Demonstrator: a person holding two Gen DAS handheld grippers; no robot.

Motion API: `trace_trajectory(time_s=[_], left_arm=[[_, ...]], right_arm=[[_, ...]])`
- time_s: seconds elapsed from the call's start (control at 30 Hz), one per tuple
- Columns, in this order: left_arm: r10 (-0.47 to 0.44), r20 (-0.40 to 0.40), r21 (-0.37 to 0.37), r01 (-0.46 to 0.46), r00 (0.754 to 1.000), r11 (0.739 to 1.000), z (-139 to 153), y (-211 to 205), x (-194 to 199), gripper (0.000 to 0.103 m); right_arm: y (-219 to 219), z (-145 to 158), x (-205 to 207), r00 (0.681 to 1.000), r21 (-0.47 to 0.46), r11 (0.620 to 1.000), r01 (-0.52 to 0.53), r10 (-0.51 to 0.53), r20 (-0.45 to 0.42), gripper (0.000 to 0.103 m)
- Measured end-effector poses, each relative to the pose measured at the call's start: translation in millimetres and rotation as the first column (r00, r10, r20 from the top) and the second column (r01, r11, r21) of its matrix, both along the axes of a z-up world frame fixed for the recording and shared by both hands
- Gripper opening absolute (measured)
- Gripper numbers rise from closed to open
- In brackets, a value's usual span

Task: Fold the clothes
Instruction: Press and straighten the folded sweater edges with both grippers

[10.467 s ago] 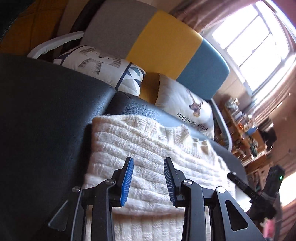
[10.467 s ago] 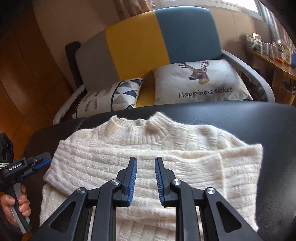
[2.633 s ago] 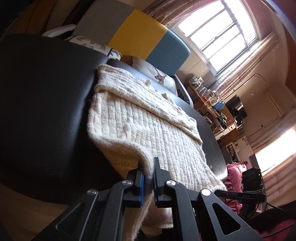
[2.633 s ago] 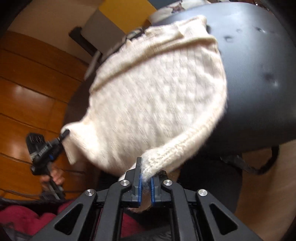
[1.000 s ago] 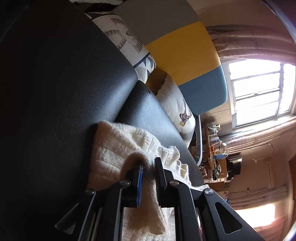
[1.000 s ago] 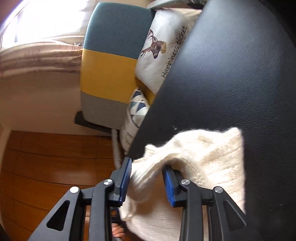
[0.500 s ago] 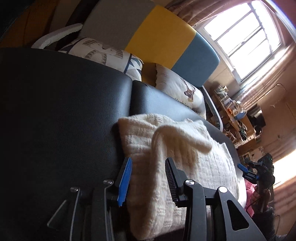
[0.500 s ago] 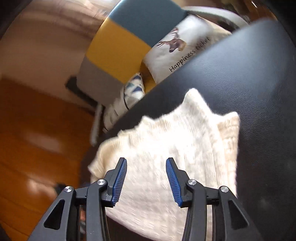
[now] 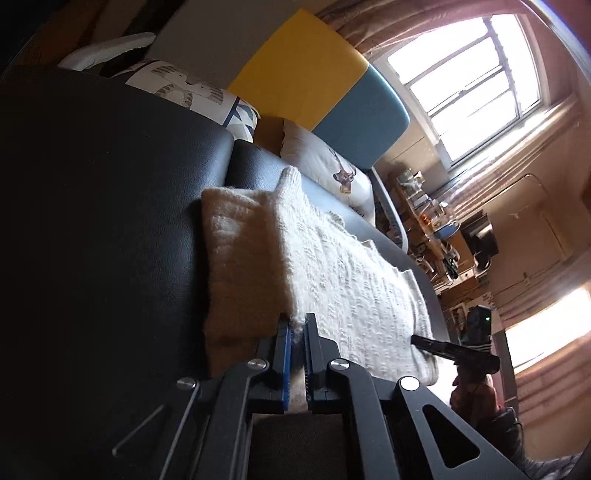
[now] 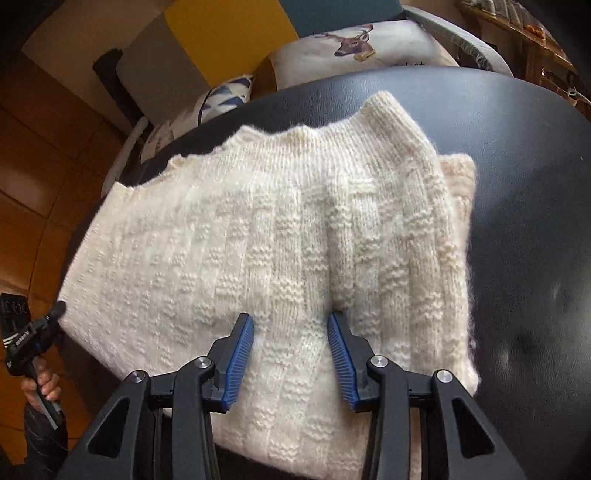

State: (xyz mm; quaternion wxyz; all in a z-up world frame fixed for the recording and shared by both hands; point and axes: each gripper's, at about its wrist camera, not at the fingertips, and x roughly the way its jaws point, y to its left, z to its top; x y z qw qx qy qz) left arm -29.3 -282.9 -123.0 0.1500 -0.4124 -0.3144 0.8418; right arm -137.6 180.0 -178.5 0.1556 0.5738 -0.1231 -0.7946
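The left claw (image 9: pixel 296 325), spread half a second ago, has pinched the folded sweater's (image 9: pixel 332 273) near edge.

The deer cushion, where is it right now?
In the right wrist view the deer cushion sits at top centre on the colourful chair, just behind the black table holding the cream sweater.

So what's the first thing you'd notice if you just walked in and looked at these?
The fluffy cream sweater, folded double on the black leather seat, fills the middle of both views. The left gripper pinches its near edge, while the right gripper is open right over the knit. Behind stand a deer pillow and a bright window.
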Motion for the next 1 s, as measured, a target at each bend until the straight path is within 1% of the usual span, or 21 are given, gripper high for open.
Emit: trace_trajectory(time_s=[0.07, 0.1, 0.2, 0.27, 0.3, 0.33, 0.37, 0.4, 0.43, 0.47, 0.57, 0.67, 0.7, 0.73, 0.8, 0.83, 0.9, 0.97, 1.0], left_arm=[[0.006, 0.018, -0.029, -0.006, 1.0, 1.0, -7, 4, 26, 0.006], [0.003, 0.034, -0.039, -0.001, 0.999, 0.999, -12, 7, 38, 0.006], [0.001, 0.056, -0.039, 0.002, 0.998, 0.999, -19, 11, 69, 0.006], [0.013, 0.039, -0.012, -0.013, 0.999, 1.0, -12, 9, 84, 0.007], [0.006, 0.022, 0.007, -0.007, 1.0, 1.0, -7, 7, 90, 0.009], [0.008, 0.0, 0.006, -0.008, 1.0, 1.0, 0, 6, 95, 0.013], [0.006, -0.021, -0.014, -0.006, 1.0, 1.0, 6, 5, 96, 0.016], [-0.001, -0.037, -0.049, -0.001, 0.999, 0.999, 11, 5, 95, 0.024], [-0.002, -0.046, -0.1, -0.002, 0.999, 0.995, 16, 4, 89, 0.031], [-0.005, -0.053, -0.145, -0.003, 0.999, 0.989, 21, 4, 78, 0.032], [-0.03, -0.081, -0.203, 0.013, 0.996, 0.979, 31, 2, 35, 0.035], [-0.092, -0.057, -0.273, 0.073, 0.994, 0.959, 27, 9, -21, 0.037], [-0.122, -0.038, -0.275, 0.107, 0.992, 0.956, 22, 11, -36, 0.037], [-0.154, -0.012, -0.255, 0.145, 0.988, 0.956, 16, 13, -51, 0.037], [-0.188, 0.022, -0.227, 0.188, 0.982, 0.955, 6, 14, -69, 0.037], [-0.212, 0.034, -0.218, 0.215, 0.977, 0.952, 1, 18, -78, 0.037], [-0.24, 0.051, -0.22, 0.245, 0.969, 0.944, -5, 27, -90, 0.037], [-0.276, 0.07, -0.209, 0.284, 0.959, 0.936, -11, 34, -96, 0.037], [-0.288, 0.078, -0.211, 0.298, 0.954, 0.931, -13, 38, -97, 0.034]], right_arm=[[0, 1, 16, 0.999, 0.031, 0.999, -0.034, 0.034, -0.009, 0.041], [1, 2, 24, 0.999, 0.036, 0.999, -0.034, 0.035, -0.009, 0.041], [4, 3, 49, 0.999, 0.051, 0.998, -0.039, 0.04, -0.008, 0.042], [4, 4, 64, 0.999, 0.06, 0.997, -0.05, 0.05, 0.0, 0.042], [4, 5, 71, 0.998, 0.059, 0.997, -0.055, 0.055, 0.006, 0.043], [5, 6, 77, 0.998, 0.057, 0.996, -0.067, 0.067, 0.008, 0.043], [7, 6, 82, 0.997, 0.056, 0.996, -0.075, 0.075, 0.002, 0.043], [9, 6, 87, 0.997, 0.055, 0.995, -0.082, 0.083, -0.005, 0.043], [11, 6, 91, 0.996, 0.05, 0.995, -0.086, 0.086, -0.011, 0.043], [15, 6, 92, 0.997, 0.035, 0.997, -0.075, 0.076, -0.016, 0.043], [21, 10, 91, 0.999, 0.005, 1.0, -0.029, 0.029, -0.021, 0.043], [18, 17, 87, 0.999, 0.024, 1.0, -0.005, 0.006, -0.036, 0.043], [17, 20, 86, 0.999, 0.029, 1.0, 0.002, -0.001, -0.046, 0.043], [18, 24, 87, 0.998, 0.029, 1.0, 0.009, -0.007, -0.062, 0.043], [19, 31, 89, 0.996, 0.024, 0.999, 0.021, -0.019, -0.093, 0.043], [17, 37, 85, 0.995, 0.007, 1.0, 0.024, -0.023, -0.101, 0.043], [13, 42, 75, 0.994, -0.008, 1.0, 0.025, -0.026, -0.108, 0.043], [13, 43, 68, 0.993, 0.012, 0.999, 0.03, -0.029, -0.113, 0.043], [14, 42, 65, 0.994, 0.017, 0.999, 0.035, -0.033, -0.106, 0.043]])
